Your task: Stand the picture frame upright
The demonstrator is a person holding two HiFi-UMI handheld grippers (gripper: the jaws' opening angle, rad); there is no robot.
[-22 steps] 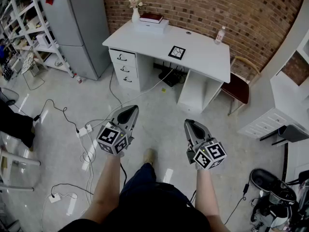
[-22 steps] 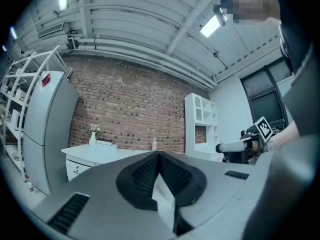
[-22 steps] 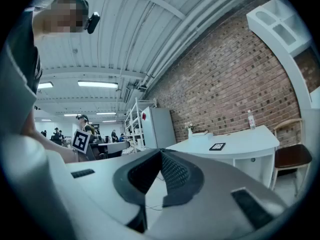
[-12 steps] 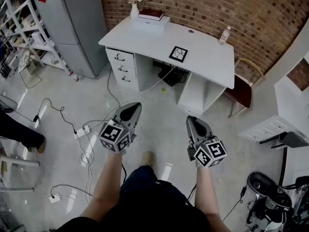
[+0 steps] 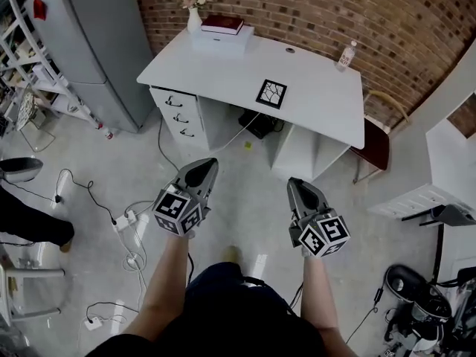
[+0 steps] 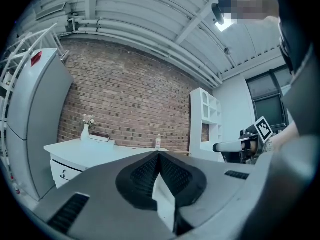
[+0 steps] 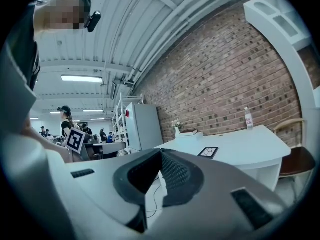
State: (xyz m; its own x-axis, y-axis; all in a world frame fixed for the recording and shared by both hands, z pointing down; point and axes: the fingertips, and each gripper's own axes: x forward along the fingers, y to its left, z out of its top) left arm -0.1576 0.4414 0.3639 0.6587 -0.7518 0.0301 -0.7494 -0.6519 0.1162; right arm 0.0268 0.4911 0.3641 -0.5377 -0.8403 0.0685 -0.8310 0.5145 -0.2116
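Observation:
A black picture frame (image 5: 271,94) with a white branching print lies flat on the white desk (image 5: 216,69), near its front edge; it also shows in the right gripper view as the picture frame (image 7: 208,152). Both grippers hang over the floor well short of the desk. My left gripper (image 5: 203,169) is shut and empty, jaws pointing at the desk. My right gripper (image 5: 295,187) is shut and empty too. In the left gripper view the left gripper (image 6: 159,155) has its pads together, and in the right gripper view the right gripper (image 7: 161,153) likewise.
On the desk stand a vase of flowers (image 5: 193,12), a red book on a white box (image 5: 222,24) and a bottle (image 5: 344,53). A brown chair (image 5: 375,141) is at the desk's right. Cables and power strips (image 5: 125,218) trail on the floor at left. A grey cabinet (image 5: 89,43) stands left.
The view has advanced toward the desk and shifted left; the desk and frame sit a little nearer. Both grippers keep their place in the view, still shut.

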